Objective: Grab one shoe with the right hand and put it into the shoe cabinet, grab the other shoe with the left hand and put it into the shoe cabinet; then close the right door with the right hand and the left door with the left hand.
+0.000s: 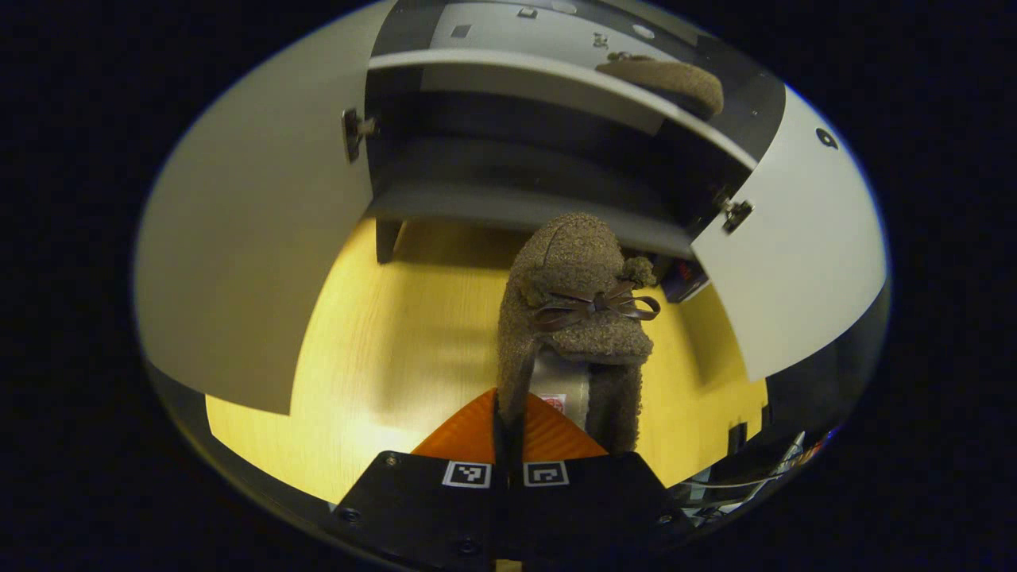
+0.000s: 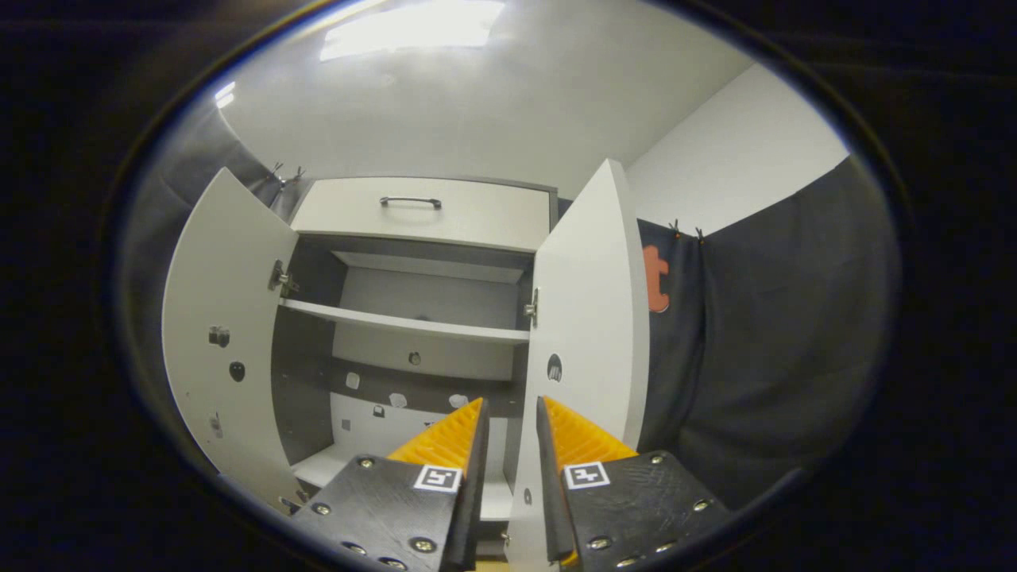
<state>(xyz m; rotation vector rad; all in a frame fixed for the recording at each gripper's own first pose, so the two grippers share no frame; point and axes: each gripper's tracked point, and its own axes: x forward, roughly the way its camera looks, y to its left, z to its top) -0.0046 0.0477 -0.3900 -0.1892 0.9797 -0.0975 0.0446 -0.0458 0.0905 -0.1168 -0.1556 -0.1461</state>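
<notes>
My left gripper (image 1: 508, 407) is shut on a brown fuzzy shoe (image 1: 572, 262) with a dark bow, gripping its heel edge and holding it toe-up above the floor in front of the open shoe cabinet (image 1: 508, 206). A second brown shoe (image 1: 667, 79) lies on the cabinet's upper shelf (image 1: 508, 79), toward the right. In the right gripper view, my right gripper (image 2: 511, 409) stands with a narrow gap between its fingers and nothing in it. It faces the cabinet, with the inner edge of the open right door (image 2: 588, 318) just beyond the gap.
Both white doors stand wide open: the left door (image 1: 254, 238) and right door (image 1: 794, 262) flank the opening. The yellow wooden floor (image 1: 381, 342) lies below. A drawer with a metal handle (image 2: 410, 202) tops the cabinet. Dark cloth (image 2: 755, 334) hangs to the right.
</notes>
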